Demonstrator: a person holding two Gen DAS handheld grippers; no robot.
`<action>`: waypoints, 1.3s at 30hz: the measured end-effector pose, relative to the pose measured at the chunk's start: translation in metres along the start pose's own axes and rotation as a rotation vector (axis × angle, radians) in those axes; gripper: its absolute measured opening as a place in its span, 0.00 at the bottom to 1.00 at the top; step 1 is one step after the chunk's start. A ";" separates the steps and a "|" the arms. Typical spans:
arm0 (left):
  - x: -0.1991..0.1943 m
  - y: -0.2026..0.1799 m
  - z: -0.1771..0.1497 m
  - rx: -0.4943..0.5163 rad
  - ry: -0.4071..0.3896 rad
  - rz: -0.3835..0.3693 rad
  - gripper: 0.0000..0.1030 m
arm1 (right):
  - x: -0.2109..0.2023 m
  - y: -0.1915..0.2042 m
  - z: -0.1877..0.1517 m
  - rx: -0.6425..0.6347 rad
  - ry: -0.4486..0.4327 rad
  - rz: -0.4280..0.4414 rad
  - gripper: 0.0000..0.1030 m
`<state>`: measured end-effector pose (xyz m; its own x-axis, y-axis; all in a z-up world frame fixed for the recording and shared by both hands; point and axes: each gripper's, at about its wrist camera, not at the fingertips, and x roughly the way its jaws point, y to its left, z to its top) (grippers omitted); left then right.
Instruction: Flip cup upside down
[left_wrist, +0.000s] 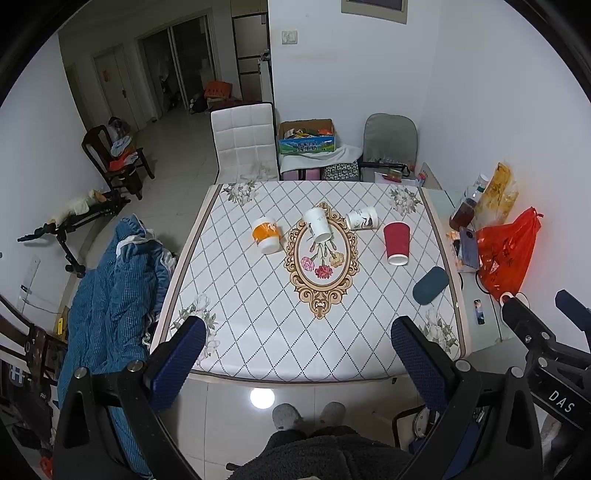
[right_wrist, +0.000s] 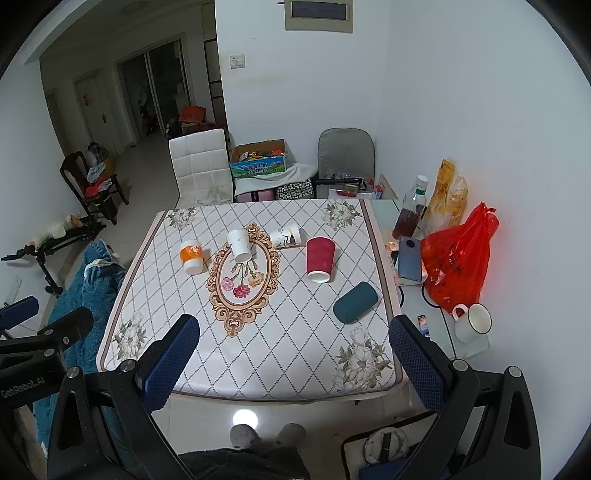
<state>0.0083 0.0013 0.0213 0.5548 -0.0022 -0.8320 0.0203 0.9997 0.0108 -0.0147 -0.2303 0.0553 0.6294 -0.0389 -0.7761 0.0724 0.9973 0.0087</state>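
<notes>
Above the worktop's (left_wrist: 258, 332) near edge, both tongs, left (left_wrist: 297, 349) and right (right_wrist: 293, 347), are held wide apart, empty. "DAS" and "GenRobot.AI" are printed on them.

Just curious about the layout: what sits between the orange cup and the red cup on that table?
Two white cups: one lying on the oval floral motif, another tipped on its side behind. Both wrist views show this.

The surface (right_wrist: 295, 354) wears a white cloth with a grey diamond grid, corner flowers and a gold oval frame. On it: an orange-and-white cup (right_wrist: 191, 256), a plain white cup (right_wrist: 239, 244), a printed white cup (right_wrist: 286, 235), a dark red cup (right_wrist: 320, 259), and a teal case (right_wrist: 355, 302).
</notes>
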 end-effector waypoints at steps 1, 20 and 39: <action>-0.001 -0.001 0.001 0.001 -0.003 0.001 1.00 | 0.000 0.000 -0.001 -0.001 -0.001 0.000 1.00; -0.003 -0.001 0.000 0.000 -0.007 0.003 1.00 | 0.004 0.007 -0.004 0.011 -0.002 0.012 1.00; -0.004 0.000 0.006 0.001 -0.010 0.001 1.00 | 0.005 0.007 -0.002 0.013 -0.002 0.015 1.00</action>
<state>0.0114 0.0009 0.0278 0.5627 -0.0013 -0.8266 0.0206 0.9997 0.0124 -0.0129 -0.2232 0.0500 0.6317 -0.0237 -0.7748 0.0726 0.9970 0.0286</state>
